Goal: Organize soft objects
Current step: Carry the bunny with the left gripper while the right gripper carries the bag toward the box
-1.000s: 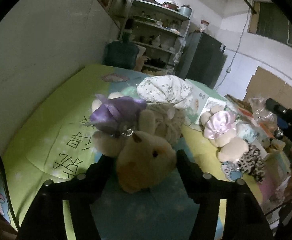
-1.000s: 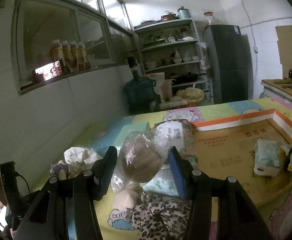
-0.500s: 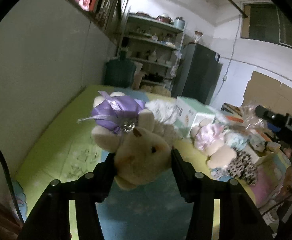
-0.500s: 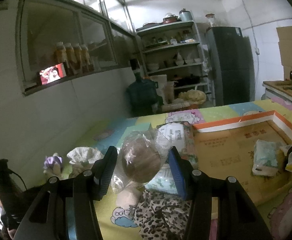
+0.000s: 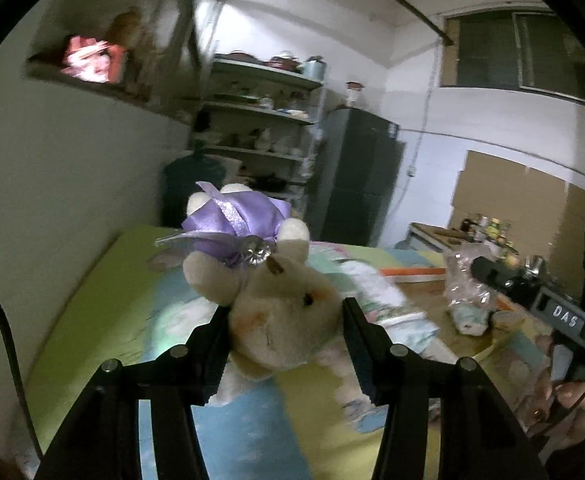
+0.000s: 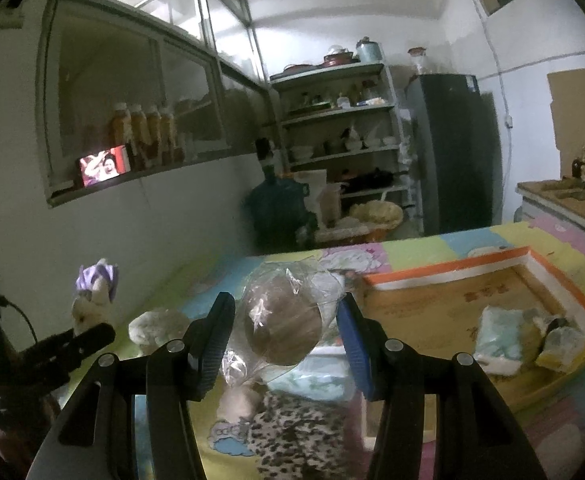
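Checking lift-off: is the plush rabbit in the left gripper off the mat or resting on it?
Off the mat. The rabbit hangs clamped in the left gripper, mat visible beneath.

A metal shelving unit [image 6: 338,120] is seen against the far wall, loaded with bowls and pots, with a dark refrigerator [image 6: 448,148] just beside it. A large water jug [image 6: 280,208] is set on the floor. Bottles [image 6: 144,132] — four, amber-filled — are lined on the window ledge beside a lit phone screen [image 6: 102,165].
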Demonstrator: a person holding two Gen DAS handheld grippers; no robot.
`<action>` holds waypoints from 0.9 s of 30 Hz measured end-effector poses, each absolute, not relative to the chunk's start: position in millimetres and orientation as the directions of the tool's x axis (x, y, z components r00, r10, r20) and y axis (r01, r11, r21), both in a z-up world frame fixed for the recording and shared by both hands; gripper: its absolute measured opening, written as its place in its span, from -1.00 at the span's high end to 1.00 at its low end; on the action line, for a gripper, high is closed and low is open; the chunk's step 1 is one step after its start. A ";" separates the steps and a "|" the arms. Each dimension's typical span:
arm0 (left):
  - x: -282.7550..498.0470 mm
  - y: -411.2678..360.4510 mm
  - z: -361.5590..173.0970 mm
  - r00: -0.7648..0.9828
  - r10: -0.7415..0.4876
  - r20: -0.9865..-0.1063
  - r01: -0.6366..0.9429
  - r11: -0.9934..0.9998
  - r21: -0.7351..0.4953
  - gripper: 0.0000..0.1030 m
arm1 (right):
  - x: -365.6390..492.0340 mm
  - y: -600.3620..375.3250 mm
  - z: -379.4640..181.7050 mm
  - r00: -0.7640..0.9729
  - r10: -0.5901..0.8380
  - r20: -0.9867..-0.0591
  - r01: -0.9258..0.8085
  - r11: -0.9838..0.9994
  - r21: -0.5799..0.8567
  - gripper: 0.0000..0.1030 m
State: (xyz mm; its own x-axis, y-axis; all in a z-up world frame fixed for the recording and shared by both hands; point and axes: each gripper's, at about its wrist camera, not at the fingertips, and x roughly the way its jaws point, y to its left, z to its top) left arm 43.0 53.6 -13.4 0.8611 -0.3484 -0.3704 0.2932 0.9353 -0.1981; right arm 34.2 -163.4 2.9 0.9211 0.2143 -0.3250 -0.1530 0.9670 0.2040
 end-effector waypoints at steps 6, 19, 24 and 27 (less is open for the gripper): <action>60.1 8.4 0.2 0.826 -0.444 -0.348 0.396 0.896 -0.202 -0.04 | 31.9 -189.3 13.9 0.940 0.154 -0.304 -0.101 0.978 0.184 -0.05; 103.4 -91.6 11.6 0.731 -0.573 -0.371 0.530 0.819 -0.221 -0.04 | 33.3 -263.9 24.7 0.954 0.001 -0.299 0.042 0.990 0.136 -0.05; 116.2 -129.4 11.1 0.697 -0.604 -0.387 0.564 0.795 -0.225 -0.04 | 33.1 -297.7 26.8 0.949 -0.044 -0.311 0.086 0.988 0.125 -0.05; 123.3 -151.7 9.8 0.676 -0.616 -0.404 0.581 0.783 -0.223 -0.04 | 35.6 -317.8 28.0 0.945 -0.064 -0.321 0.109 0.987 0.121 -0.04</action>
